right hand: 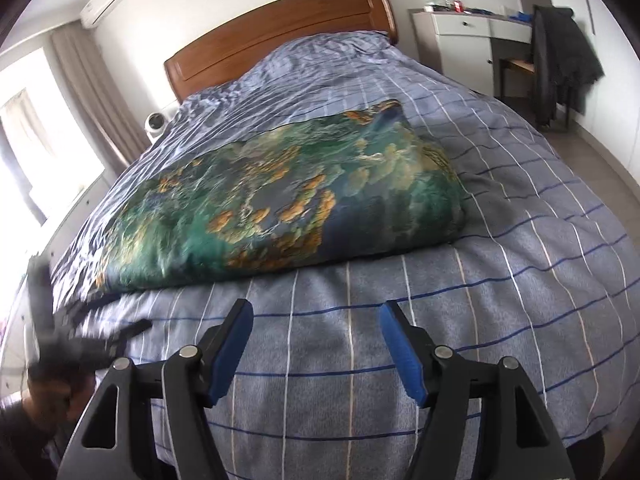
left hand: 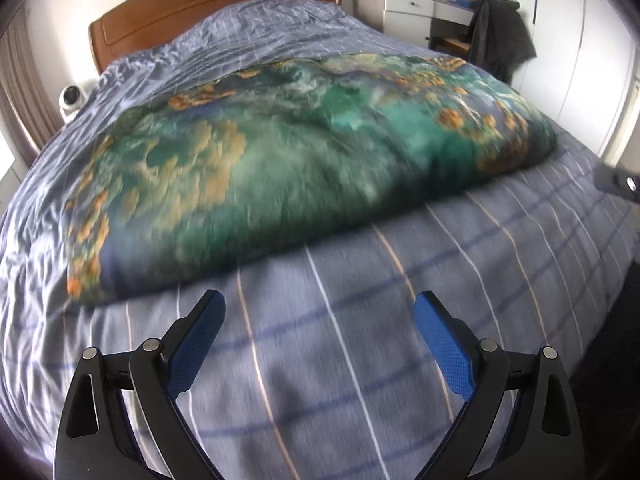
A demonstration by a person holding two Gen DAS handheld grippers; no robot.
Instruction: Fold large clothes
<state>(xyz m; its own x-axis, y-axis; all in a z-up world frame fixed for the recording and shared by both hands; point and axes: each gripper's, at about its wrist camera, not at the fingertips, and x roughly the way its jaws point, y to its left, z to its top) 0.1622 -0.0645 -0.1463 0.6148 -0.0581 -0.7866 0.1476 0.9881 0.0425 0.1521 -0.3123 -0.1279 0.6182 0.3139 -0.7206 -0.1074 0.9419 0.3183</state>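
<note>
Ahead of both sets of fingers, apart and empty, green printed quilt (left hand: 304, 152) lies folded on bed (left hand: 400, 360). Looks soft, bulky, floppy; best pinched at near-edge corners, left gripper (left hand: 319, 304) and right gripper (right hand: 317, 312) together.

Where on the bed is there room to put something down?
The striped bedcover lies bare between the green folded quilt and the bed's near edge, in front of both open grippers. More bare cover shows between quilt and headboard. The middle is taken by the quilt.
</note>
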